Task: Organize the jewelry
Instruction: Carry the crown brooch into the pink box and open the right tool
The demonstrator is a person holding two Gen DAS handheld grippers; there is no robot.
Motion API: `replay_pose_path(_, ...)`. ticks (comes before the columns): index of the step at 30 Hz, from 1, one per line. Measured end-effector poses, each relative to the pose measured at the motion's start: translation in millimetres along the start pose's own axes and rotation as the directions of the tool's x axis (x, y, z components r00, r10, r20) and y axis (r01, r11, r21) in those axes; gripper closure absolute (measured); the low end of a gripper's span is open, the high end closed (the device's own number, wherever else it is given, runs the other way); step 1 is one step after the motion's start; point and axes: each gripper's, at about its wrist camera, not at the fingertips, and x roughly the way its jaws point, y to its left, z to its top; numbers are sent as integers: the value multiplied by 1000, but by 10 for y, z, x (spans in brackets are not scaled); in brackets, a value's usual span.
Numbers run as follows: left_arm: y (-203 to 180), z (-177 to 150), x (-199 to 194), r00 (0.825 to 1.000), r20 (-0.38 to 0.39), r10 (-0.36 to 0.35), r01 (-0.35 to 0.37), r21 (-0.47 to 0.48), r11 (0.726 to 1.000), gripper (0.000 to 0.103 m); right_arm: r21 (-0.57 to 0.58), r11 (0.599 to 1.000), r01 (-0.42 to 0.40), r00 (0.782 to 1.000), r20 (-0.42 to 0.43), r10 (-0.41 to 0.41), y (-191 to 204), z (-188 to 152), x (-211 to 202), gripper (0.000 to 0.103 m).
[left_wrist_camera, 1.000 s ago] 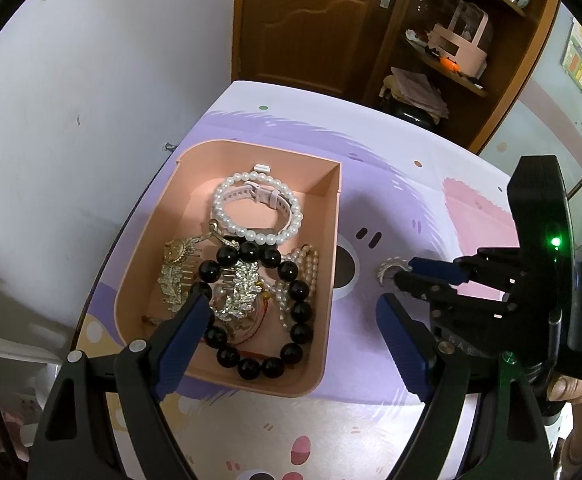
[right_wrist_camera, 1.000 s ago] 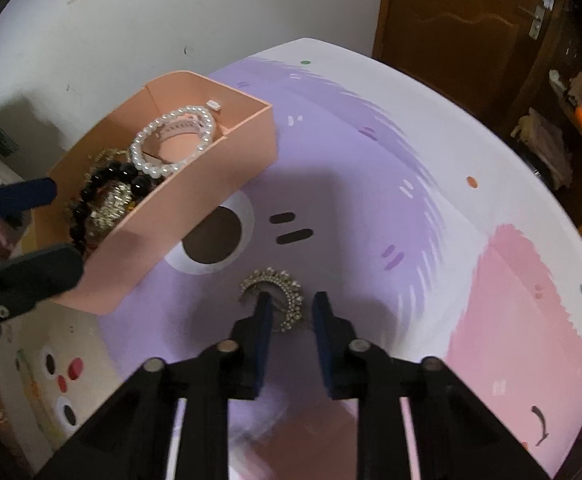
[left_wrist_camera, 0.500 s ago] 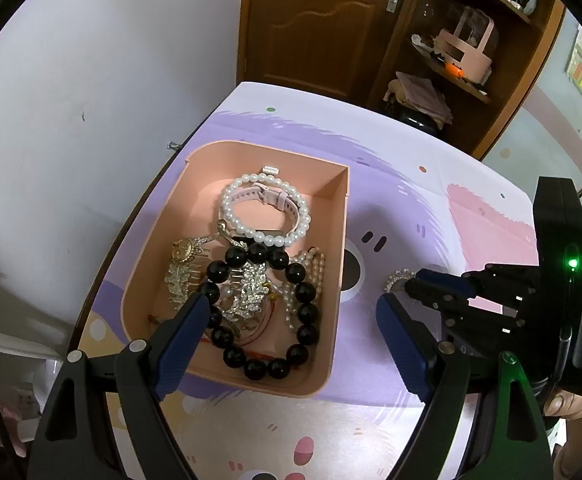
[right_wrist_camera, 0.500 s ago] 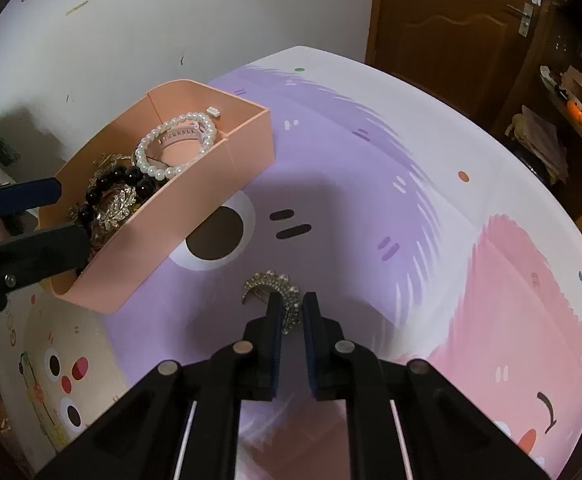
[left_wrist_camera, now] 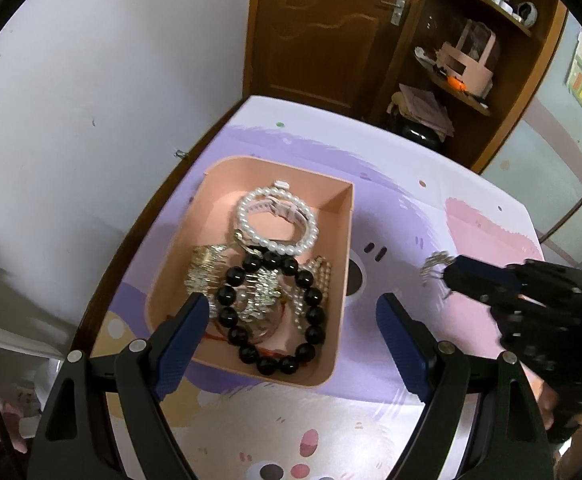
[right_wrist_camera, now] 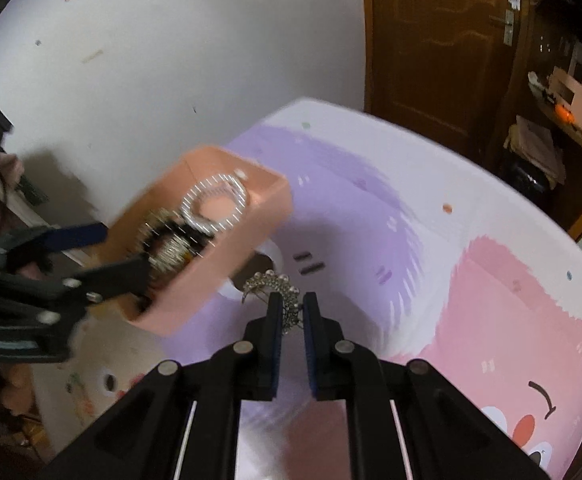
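The right tongs [right_wrist_camera: 290, 314] pinch only one end of the rhinestone brooch [right_wrist_camera: 277, 286], low in the frame, so it may slip before reaching the pink tray [right_wrist_camera: 251, 236], while the left tongs [left_wrist_camera: 291, 312] hang open.

Right tool [right_wrist_camera: 290, 307] clamped on crescent rhinestone brooch [right_wrist_camera: 274, 285], pink jewelry box [right_wrist_camera: 227, 240] just left, blurred

Silver crescent brooch [right_wrist_camera: 279, 292] is pinched up off the cloth in the right gripper [right_wrist_camera: 291, 312], while pearl bracelet [left_wrist_camera: 277, 220], black beads [left_wrist_camera: 275, 312] and gold pieces [left_wrist_camera: 205, 270] pile in the pink tray [left_wrist_camera: 341, 248].
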Motion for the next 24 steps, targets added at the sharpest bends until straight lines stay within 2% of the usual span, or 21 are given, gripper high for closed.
replay_pose_path(8,251,20,-301,991,89,99,-94,-59,994,19,-25,996,-80,990,117,83,366,258,-452,93)
replay_pose_path(12,406,-9,-346,990,91,110,-102,-92,991,19,-40,993,-112,982,146,117,579,367,-506,93)
replay_pose_path(18,589,-62,-287,990,78,115,-105,-124,987,19,-26,984,-174,977,123,176,774,525,-247,93)
replay_pose_path(24,731,-123,-162,992,53,112,-103,-152,983,19,28,975,-222,975,23,222,819,577,229,93)
